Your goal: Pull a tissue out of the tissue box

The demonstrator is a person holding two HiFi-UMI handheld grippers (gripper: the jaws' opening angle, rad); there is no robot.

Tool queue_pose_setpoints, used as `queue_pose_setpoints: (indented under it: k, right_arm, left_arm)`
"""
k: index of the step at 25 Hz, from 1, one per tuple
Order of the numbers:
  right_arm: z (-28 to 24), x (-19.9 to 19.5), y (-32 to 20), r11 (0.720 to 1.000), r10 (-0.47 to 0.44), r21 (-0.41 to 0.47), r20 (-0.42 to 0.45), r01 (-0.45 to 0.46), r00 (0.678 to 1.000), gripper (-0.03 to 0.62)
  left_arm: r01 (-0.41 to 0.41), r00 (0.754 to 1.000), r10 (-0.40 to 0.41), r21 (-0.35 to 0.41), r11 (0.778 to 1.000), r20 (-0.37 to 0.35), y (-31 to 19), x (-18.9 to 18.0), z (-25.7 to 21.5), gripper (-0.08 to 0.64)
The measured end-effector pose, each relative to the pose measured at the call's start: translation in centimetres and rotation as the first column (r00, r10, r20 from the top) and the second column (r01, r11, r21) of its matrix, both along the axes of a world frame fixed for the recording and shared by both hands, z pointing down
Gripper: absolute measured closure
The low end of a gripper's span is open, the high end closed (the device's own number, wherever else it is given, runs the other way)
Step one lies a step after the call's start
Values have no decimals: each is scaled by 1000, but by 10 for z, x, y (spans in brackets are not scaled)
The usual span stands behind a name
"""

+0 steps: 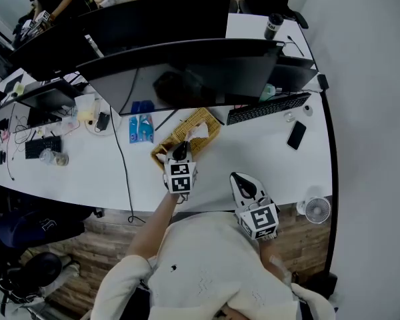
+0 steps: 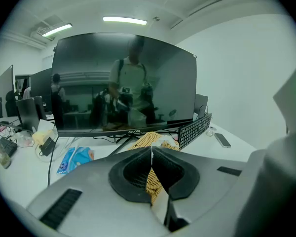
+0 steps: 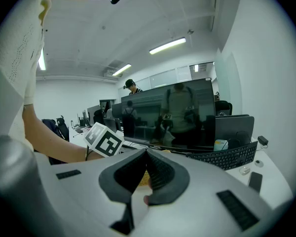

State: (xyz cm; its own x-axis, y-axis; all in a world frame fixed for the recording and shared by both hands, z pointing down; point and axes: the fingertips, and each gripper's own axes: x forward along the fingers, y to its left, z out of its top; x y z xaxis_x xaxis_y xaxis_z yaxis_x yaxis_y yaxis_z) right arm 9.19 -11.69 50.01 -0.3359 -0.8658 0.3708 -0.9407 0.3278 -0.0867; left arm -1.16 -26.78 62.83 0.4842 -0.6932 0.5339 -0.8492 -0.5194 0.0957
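Blue packet [image 1: 141, 128] at 9 o'clock of woven tissue box [image 1: 184, 131], white counter [image 1: 253, 153]. Tissue [image 1: 199, 131] protrudes on top. Left claw [image 1: 181, 147] closed at box. Monitor [image 1: 187, 79] at 12. Right claw [image 1: 239, 179] closed, at 5. Keyboard [image 1: 267, 109] and phone [image 1: 297, 135] at 3.

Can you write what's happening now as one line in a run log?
left tool shut over tissue box | tissue sticking up, grip unclear | right tool shut, away from box
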Motion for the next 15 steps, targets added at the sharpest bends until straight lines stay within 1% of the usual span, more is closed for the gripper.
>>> queue_pose_setpoints:
  k: [9, 15]
  right_arm:
    - [2, -2, 6, 999, -39, 0, 7, 39, 999, 591]
    - [4, 2, 12, 998, -67, -2, 11, 67, 998, 591]
  left_arm:
    - [18, 1000, -18, 13, 1000, -2, 11, 1, -5, 546]
    - [50, 999, -50, 21, 999, -2, 18, -1, -7, 547]
